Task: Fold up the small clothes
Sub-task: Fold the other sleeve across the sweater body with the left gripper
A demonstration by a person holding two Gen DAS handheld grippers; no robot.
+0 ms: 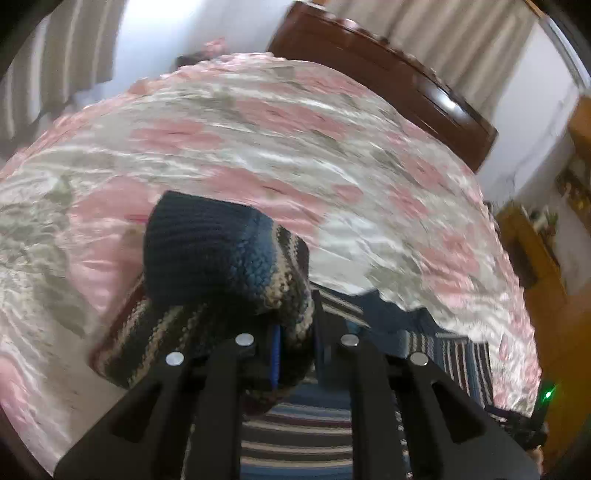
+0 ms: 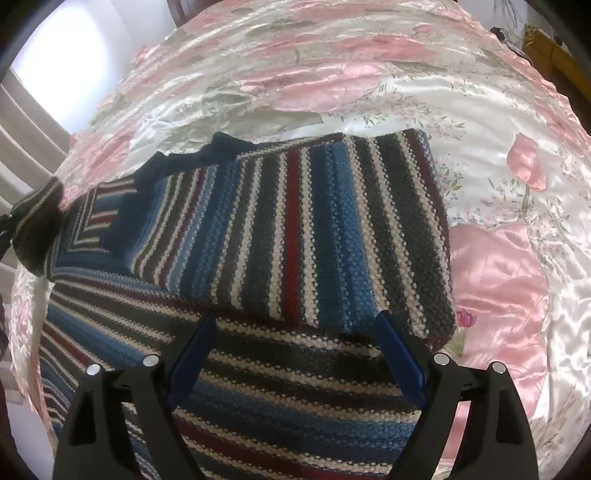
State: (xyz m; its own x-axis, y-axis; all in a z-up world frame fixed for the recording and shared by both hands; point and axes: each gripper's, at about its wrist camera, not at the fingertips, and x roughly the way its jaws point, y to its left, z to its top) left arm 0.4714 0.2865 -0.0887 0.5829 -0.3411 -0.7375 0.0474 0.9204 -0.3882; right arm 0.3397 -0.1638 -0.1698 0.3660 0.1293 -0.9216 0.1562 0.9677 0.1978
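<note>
A shiny pink-and-white floral satin bedspread covers the bed — dark wooden headboard, beige pleated curtains, white walls.

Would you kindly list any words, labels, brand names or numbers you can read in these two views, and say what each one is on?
None: no readable text in either view.
The striped knitted sweater shows only stripes, no label.
The floral satin bedspread carries only a flower print.
The items on the wooden shelf are too blurred to read.
The left gripper and right gripper show no markings.
</note>
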